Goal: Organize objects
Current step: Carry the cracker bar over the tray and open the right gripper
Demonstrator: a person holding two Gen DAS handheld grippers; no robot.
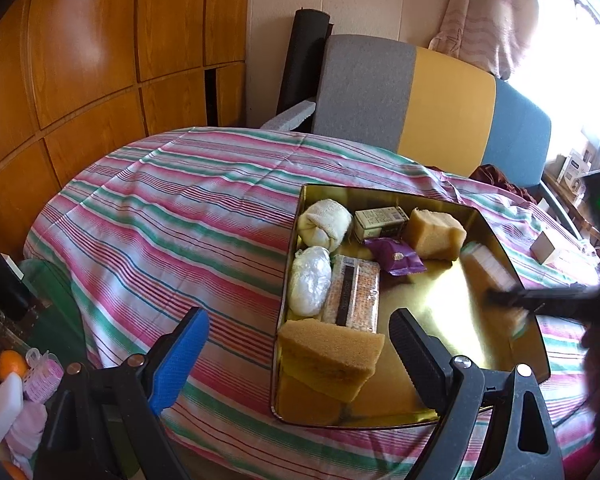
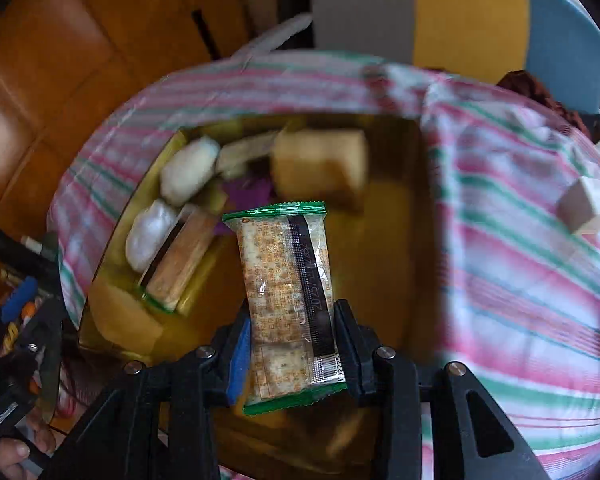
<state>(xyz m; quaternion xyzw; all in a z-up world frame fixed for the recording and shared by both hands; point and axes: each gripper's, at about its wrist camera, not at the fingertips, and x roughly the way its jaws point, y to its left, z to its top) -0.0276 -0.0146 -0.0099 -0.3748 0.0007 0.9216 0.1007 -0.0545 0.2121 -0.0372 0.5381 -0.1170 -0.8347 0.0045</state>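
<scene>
Striped cloth (image 1: 172,208) covered the table, with a gold tin (image 1: 456,308) as landmark. Bare cloth lay wide beyond the tin's left wall. Inside sat two sponges (image 1: 330,350), one cracker pack (image 1: 352,294), two white bundles (image 1: 324,222) and one purple packet (image 1: 396,256); its right half was bare. Right gripper (image 2: 292,344) clenched a second cracker packet (image 2: 288,300) over that half. Left gripper (image 1: 300,344) hung released at the tin's near-left corner.

L gripper (image 1: 296,344) jaws wide apart, empty, over gold tray (image 1: 440,304) w/ 2 sponges, cracker pack (image 1: 352,296); R gripper (image 1: 540,300) blurred.
</scene>
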